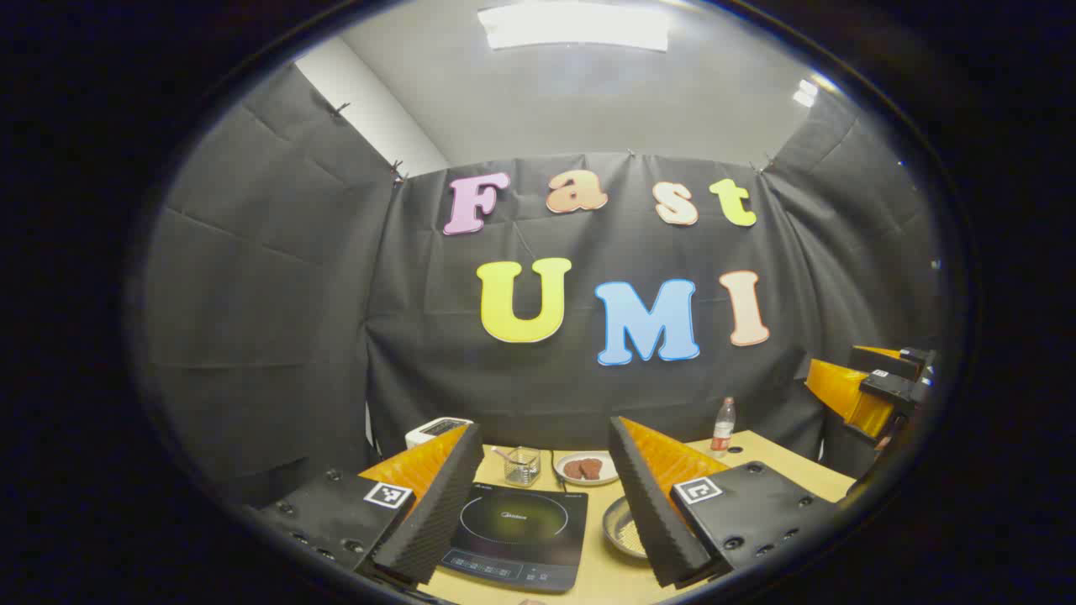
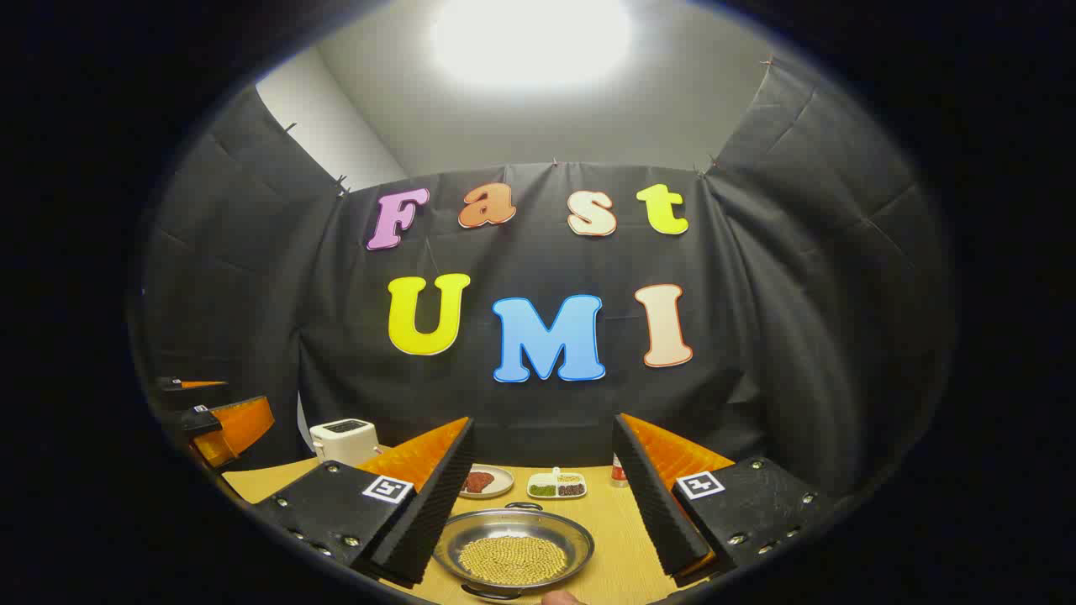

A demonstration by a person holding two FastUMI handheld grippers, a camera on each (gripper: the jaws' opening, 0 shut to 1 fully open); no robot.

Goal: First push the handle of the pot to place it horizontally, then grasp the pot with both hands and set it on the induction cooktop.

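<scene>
While both grippers, left (image 1: 542,496) and right (image 2: 542,496), are held wide open and empty, the pot (image 2: 514,550) is seen just right of the cooktop (image 1: 517,533).

Left gripper view: raised above table (image 1: 782,466), facing back wall, induction cooktop (image 1: 517,525) near below. Right gripper view: same heading, pot (image 2: 514,548) close below. 2 views share pot, meat plate (image 2: 487,481), toaster (image 2: 343,440), bottle (image 1: 723,427).
</scene>
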